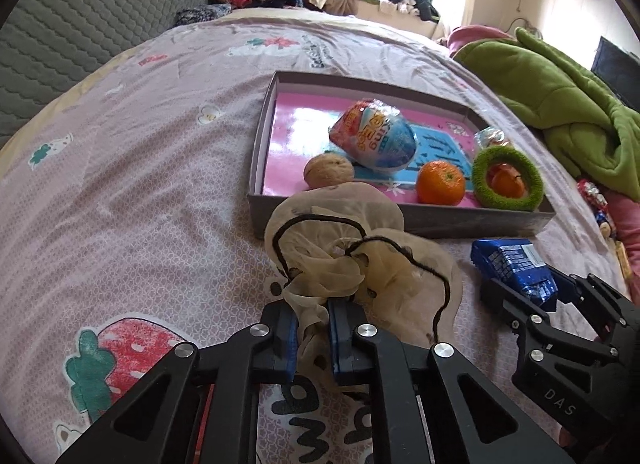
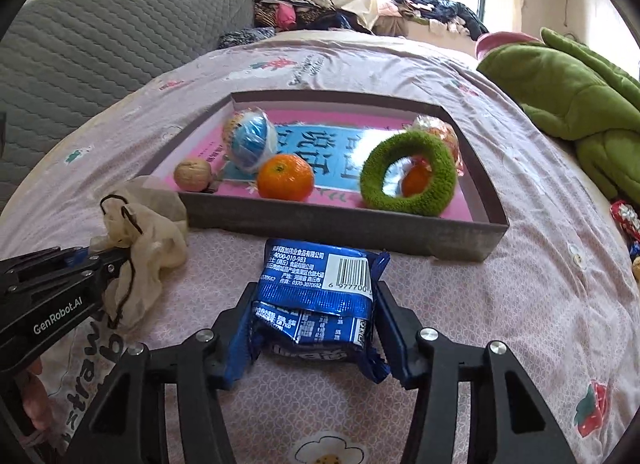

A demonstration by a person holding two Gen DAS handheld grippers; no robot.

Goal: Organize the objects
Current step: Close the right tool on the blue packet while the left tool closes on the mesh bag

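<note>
Left wrist view: the mesh pouch (image 1: 344, 264) lies on the bed, near the box (image 1: 400, 220); lift it clear of the wall before going in. Left gripper (image 1: 313, 328) fingers pinch its fabric. Right gripper (image 2: 316, 328) fingers clasp the blue snack packet (image 2: 320, 296).

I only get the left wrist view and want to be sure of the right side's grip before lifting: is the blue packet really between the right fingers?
Observer: Yes. The blue packet sits between the fingers of the right gripper, both pads against its sides.
Operator: Which face is up?
Observer: The barcode side, with white print.
Operator: Is the way to the box free?
Observer: Only bare bedsheet lies between packet and the box near wall.
</note>
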